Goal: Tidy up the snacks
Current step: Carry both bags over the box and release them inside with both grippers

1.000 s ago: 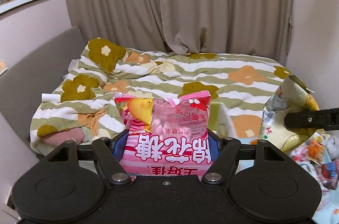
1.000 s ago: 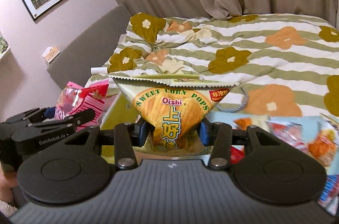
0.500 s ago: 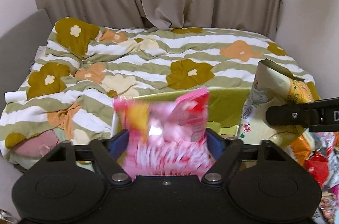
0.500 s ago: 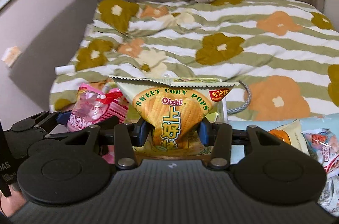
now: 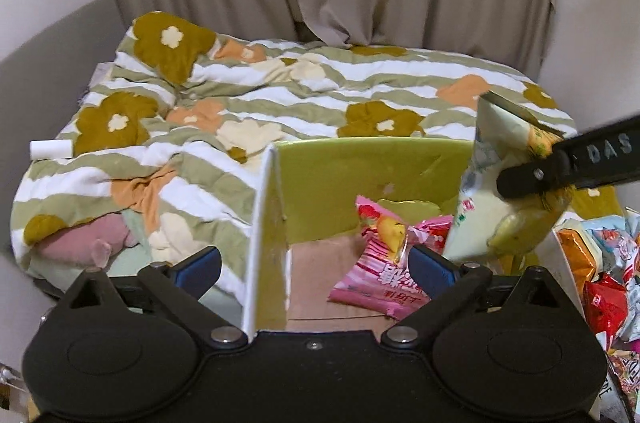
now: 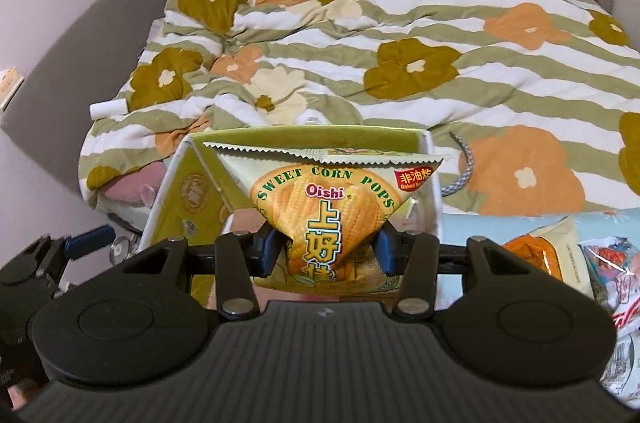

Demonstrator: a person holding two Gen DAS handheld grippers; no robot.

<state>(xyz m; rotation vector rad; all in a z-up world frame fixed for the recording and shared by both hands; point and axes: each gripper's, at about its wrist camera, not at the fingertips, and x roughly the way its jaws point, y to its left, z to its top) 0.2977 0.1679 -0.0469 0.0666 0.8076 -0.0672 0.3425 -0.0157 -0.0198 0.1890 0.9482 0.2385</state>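
A bed with a flowered, striped quilt [image 5: 320, 95] fills the upper half of both views, beige curtains behind it. At lower centre stands an open green box [image 5: 360, 167]. The left gripper [image 5: 316, 265] has just been opening; its jaws stand wide with nothing between the pads, and the pink marshmallow bag [image 5: 384, 263] lies inside the box. The right gripper [image 6: 324, 249] pinches the corn pops bag [image 6: 324, 199] over the box.

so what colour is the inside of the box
Yellow-green walls with a plain brown cardboard floor; the left wrist view shows it best.
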